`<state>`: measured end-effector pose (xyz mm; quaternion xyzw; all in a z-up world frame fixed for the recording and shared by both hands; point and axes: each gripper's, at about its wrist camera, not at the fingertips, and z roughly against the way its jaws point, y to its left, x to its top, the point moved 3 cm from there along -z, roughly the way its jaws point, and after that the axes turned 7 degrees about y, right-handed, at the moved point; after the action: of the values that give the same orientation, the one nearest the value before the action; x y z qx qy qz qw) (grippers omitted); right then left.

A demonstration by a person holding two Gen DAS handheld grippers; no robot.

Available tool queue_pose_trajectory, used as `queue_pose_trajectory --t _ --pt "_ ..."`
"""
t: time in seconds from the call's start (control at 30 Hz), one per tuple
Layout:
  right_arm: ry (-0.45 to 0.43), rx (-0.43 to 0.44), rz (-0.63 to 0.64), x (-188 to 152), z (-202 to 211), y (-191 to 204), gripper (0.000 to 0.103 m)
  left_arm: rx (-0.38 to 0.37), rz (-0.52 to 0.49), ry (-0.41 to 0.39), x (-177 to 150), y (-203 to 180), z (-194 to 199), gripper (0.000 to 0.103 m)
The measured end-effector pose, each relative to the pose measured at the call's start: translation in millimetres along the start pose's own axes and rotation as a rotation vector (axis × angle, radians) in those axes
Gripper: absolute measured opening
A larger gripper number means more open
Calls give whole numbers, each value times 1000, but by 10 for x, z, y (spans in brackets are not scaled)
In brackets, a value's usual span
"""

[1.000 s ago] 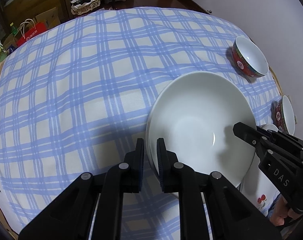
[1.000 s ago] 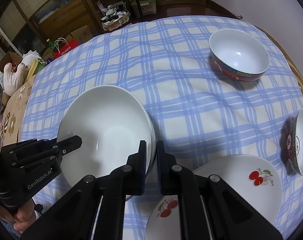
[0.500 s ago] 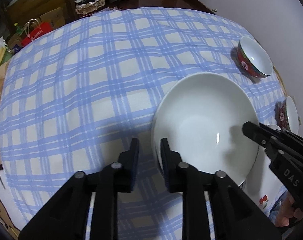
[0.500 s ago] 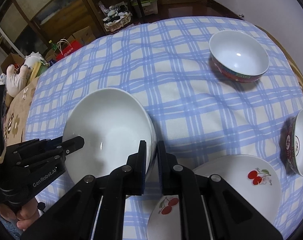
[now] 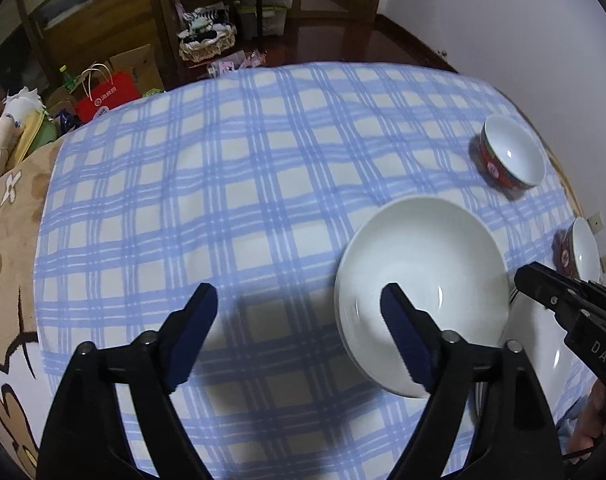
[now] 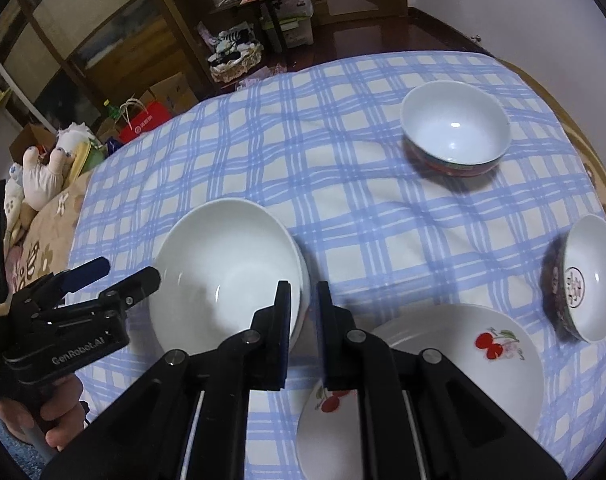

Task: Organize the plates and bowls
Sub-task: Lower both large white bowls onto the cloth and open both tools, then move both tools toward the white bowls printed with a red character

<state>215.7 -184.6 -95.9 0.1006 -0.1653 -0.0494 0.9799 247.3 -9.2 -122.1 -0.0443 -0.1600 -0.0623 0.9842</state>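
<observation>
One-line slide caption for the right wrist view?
Right gripper opening beside stacked white bowls; cherry plates near, left gripper opposite.

Two steep close views, shared white bowl [image 5: 423, 276]

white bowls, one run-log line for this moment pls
white bowls: stacked on checked cloth | left gripper: opening, off rim | right gripper: opening, astride rim | cherry plates: beside

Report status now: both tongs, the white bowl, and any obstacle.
Left tongs opening, empty. Right tongs opening at white bowl rim. Cherry plates close beside.
</observation>
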Motion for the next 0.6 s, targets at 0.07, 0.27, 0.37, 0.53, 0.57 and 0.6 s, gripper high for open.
queue_pose_trajectory --t 0.07,0.27,0.37,0.53,0.57,0.6 --pt "-18 -2 -16 14 86 -30 39 1 5 -21 11 13 61 87" --pt "-70 -17 -27 73 357 -85 69 18 -38 -76 15 -104 225 89" --pt "-94 -13 -51 81 491 -150 80 23 -93 -65 -7 -189 283 89" --pt "-106 25 -102 63 705 -303 94 60 -139 -92 -30 -331 487 89" --pt "-109 20 -104 60 761 -335 94 65 -147 -104 -32 -368 549 89" --pt "-113 14 -106 54 817 -370 96 69 -151 -110 -31 -394 590 89"
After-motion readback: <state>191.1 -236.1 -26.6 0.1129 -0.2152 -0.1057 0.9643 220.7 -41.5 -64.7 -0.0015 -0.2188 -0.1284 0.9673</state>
